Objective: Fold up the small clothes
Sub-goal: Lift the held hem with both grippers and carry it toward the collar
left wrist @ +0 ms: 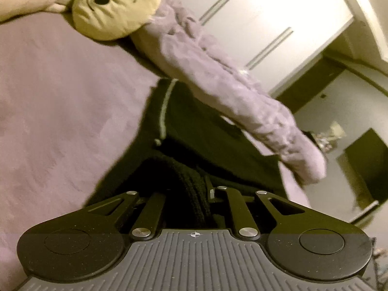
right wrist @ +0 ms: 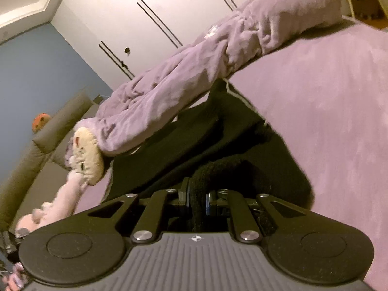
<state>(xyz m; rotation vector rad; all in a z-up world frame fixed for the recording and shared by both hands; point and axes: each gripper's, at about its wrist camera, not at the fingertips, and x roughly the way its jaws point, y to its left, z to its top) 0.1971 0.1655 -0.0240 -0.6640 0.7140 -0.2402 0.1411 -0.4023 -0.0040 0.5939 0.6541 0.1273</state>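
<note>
My worry was the knit edge slipping free, because each gripper pinched only a thick bunched hem. The left gripper (left wrist: 194,194) was closed on the black garment (left wrist: 194,126), and the right gripper (right wrist: 196,201) was clamped on it too (right wrist: 194,133). The garment stretched ahead of both across the purple bed (left wrist: 60,97), its far end touching the rolled blanket (left wrist: 218,77), which could snag it.
</note>
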